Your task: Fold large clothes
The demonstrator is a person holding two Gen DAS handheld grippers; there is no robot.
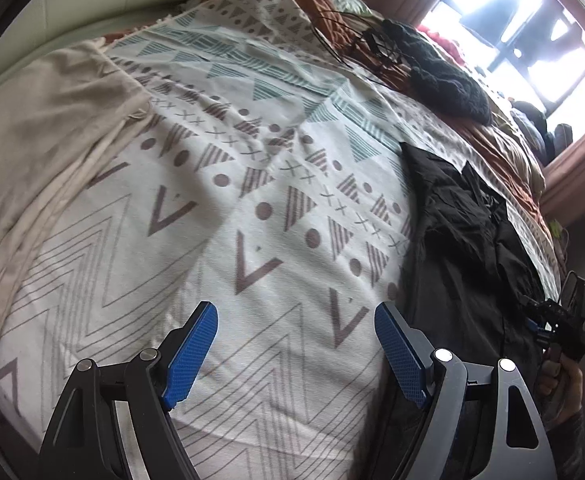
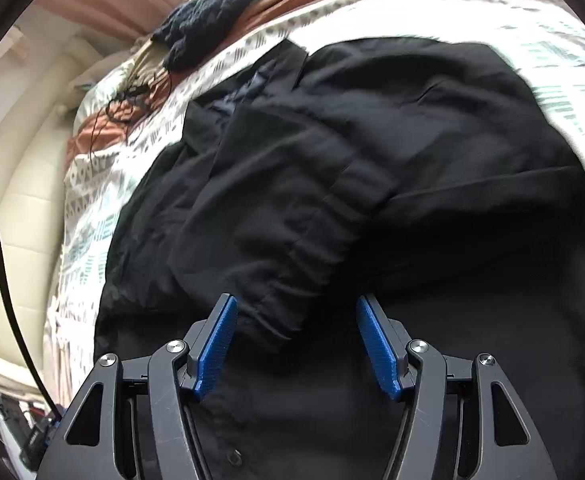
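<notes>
Below the right gripper, a black shirt lies crumpled on a bed covered by a white blanket printed with grey and teal triangles, dots and zigzags. Its blue-padded fingers stand apart above the dark cloth, a folded sleeve edge reaching between them, with nothing clamped. The left gripper hangs over bare blanket, its fingers also spread and empty; from this view the shirt lies to their right, just beside the right-hand finger. A beige cloth lies at the blanket's left, and a dark knitted garment rests near the window.
</notes>
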